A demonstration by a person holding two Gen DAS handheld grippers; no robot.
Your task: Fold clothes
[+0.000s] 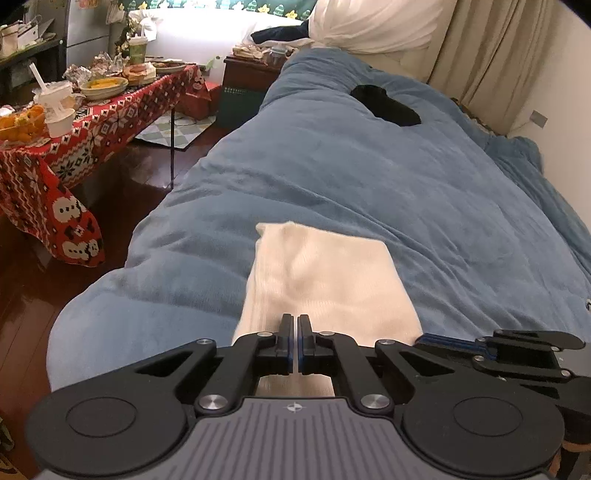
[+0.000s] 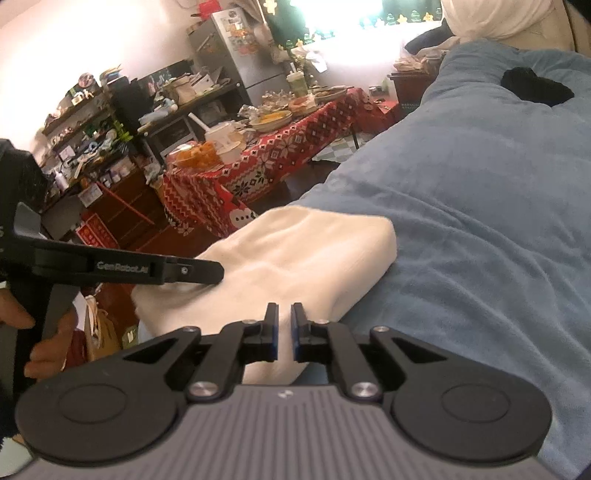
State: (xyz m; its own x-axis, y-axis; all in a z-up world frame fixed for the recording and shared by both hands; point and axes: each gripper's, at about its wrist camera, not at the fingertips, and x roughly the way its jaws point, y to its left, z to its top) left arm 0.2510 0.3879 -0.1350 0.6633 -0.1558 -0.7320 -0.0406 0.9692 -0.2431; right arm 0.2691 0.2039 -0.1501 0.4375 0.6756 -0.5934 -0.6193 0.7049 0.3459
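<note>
A worktop draped in a red patterned cloth fills the upper left of the left wrist view, crowded with bowls, cups and foil; in the right wrist view it sits at centre, with cluttered shelves and a grey fridge behind it. A plush blue duvet covers the bed, softly wrinkled, with a small black garment lying well up toward the white pillow. The cream knitted garment, folded into a thick rectangle, lies on the duvet's near edge at lower centre. The left gripper has its jaws together, pinching the near edge of that cream fabric. The right gripper stands just beside it, jaws nearly together with cream fabric in the narrow gap. A hand holds the left tool's handle at the lower left.
</note>
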